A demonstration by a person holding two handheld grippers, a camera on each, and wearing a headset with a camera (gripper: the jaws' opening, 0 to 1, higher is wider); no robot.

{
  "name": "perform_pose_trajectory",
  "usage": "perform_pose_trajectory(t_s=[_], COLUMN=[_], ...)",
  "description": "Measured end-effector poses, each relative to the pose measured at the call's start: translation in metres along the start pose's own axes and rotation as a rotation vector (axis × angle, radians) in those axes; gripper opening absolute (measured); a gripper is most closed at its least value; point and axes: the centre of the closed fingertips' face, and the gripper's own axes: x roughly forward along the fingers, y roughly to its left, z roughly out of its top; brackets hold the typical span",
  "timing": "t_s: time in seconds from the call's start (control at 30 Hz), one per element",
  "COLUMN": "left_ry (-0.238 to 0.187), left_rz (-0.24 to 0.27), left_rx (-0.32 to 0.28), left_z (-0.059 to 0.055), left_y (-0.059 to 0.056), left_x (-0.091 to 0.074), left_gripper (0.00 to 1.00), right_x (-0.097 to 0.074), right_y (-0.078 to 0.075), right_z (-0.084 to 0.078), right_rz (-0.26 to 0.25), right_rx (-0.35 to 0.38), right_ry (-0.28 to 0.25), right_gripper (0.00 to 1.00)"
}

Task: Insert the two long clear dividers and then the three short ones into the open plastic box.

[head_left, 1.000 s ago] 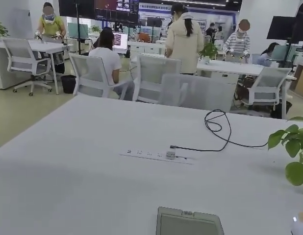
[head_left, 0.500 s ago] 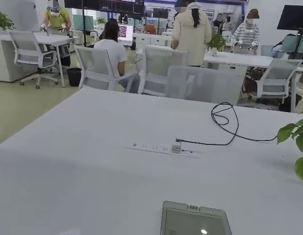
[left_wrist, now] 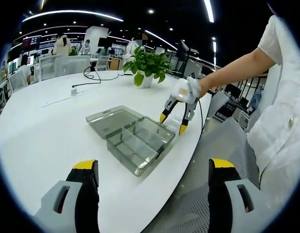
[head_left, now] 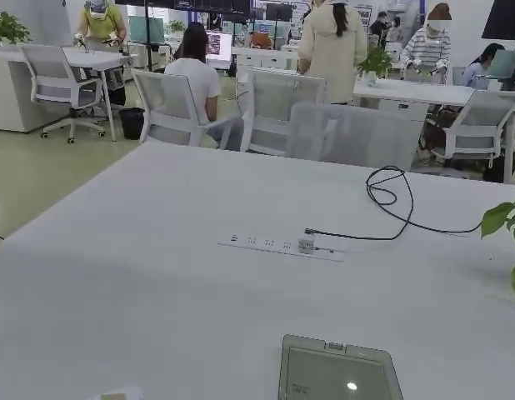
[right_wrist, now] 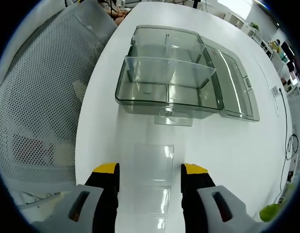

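- The open plastic box (right_wrist: 140, 105) sits close to the near edge of the table (right_wrist: 227, 155), with its lid (right_wrist: 235, 82) folded flat toward the table's middle.
- Clear dividers (right_wrist: 169, 65) already stand inside it. How many I cannot tell, because clear walls overlap clear walls.
- Loose clear pieces (right_wrist: 153, 160), probably the short ones, lie flat on the table just short of the box and also near the edge.
- The right hand-held gripper (right_wrist: 150, 169) hangs above these pieces with its jaws apart, one on each side, gripping nothing. The left hand-held gripper (left_wrist: 153, 165) is spread wide and empty, well back from the box.
- Risk: a thin flat sheet on a smooth top gives the jaws little to catch. A pinch from above would likely skate it sideways, and the table edge is close enough for it to go over.
- Risk: the pieces seem to overlap, so two may lift as one.
- Risk: a piece pressed in askew could miss its slots and tip a standing divider, or nudge the light box toward the edge. The free gripper could steady the box.
- Room: the mesh chair (right_wrist: 43, 97) crowds the near side. Beyond the lid the table is open, and the plant (left_wrist: 147, 65), power strip (head_left: 278, 244) and cable (head_left: 391, 200) are well apart from the work.
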Motion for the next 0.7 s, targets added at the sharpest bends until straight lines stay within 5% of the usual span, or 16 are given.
perform_pose_trajectory(t_s=[0.23, 0.47, 0.7], left_ry=[0.015, 0.015, 0.017], left_rz=[-0.009, -0.014, -0.017], left_rx=[0.010, 0.009, 0.008], left_z=[-0.004, -0.005, -0.010], left_y=[0.001, 0.003, 0.001], left_x=[0.002, 0.002, 0.003], left_gripper=[0.97, 0.98, 0.98], right_x=[-0.002, -0.002, -0.001], right_y=[-0.004, -0.006, -0.005], right_z=[0.001, 0.002, 0.001], right_rz=[-0.008, -0.015, -0.019], right_rx=[0.011, 0.013, 0.015], right_ry=[-0.009, -0.007, 0.000], right_gripper=[0.48, 0.33, 0.33])
